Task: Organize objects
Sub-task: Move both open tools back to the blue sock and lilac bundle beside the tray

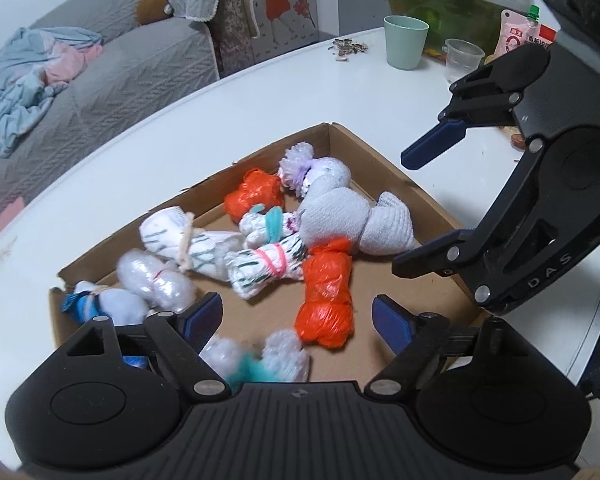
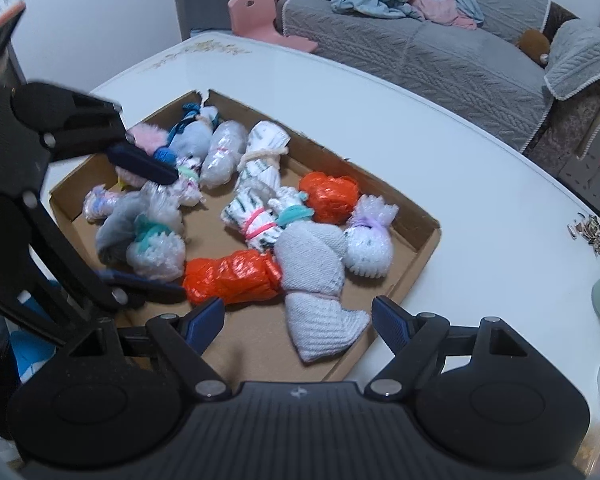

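Both claws stand wide with nothing pinched between their blue pads. From its own camera, the left gripper hangs over the near part of a shallow brown cardboard tray that sits on a white glossy table. Between and just past its fingers lie a long orange plastic bundle and a clear bubble-wrap bundle tied with teal yarn, neither one touched by the pads as far as can be seen. The right gripper hovers over the tray's near edge, its fingers on either side of a grey knitted cloth bundle without pressing it.

Inside the tray the other bundles lie in a loose heap. A second, rounder orange plastic bundle lies toward the far corner in the left view, beside a white bubble-wrap bundle tied with lilac string. A white-and-green striped cloth roll bound with pink elastic lies in the middle, next to a similar striped roll tied with beige cord. A clear plastic-wrapped bundle and a pale bundle with a blue tie lie along the tray's left edge.

Beyond the tray, near the table's far edge, stand a mint green cup and a small clear plastic cup.
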Tool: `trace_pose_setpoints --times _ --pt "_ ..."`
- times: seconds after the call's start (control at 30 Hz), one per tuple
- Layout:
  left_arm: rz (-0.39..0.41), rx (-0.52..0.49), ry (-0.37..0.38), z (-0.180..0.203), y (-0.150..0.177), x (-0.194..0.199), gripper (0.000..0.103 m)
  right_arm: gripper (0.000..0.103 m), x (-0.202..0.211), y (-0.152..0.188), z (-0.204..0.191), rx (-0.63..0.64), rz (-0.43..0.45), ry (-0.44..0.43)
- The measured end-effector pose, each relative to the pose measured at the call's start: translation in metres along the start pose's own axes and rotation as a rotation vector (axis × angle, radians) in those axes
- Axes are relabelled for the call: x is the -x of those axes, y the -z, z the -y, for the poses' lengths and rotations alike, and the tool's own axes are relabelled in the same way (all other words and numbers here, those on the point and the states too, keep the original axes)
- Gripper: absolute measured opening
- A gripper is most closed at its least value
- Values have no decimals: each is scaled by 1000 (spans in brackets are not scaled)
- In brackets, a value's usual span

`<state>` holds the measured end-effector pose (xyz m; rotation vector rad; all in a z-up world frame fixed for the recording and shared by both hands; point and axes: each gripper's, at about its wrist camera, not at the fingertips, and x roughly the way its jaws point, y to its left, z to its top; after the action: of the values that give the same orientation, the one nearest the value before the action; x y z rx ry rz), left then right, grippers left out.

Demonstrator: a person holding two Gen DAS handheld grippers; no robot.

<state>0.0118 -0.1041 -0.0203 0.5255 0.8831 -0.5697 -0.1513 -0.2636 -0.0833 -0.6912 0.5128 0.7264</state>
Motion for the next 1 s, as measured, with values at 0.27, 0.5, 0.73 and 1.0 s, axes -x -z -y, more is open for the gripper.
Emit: trace_pose_setpoints --times 0.27,0.5,0.73,1.0 --pt "20 63 -63 -36 20 47 90 80 9 -3 -8 -46 38 19" --pt "-52 74 -145 -65 64 73 96 88 26 -4 -30 -74 80 29" --pt "-197 40 -159 -76 113 71 96 97 40 -4 -95 -7 112 -62" --pt "-268 -45 -145 -65 137 71 96 97 14 -3 -188 152 30 -203"
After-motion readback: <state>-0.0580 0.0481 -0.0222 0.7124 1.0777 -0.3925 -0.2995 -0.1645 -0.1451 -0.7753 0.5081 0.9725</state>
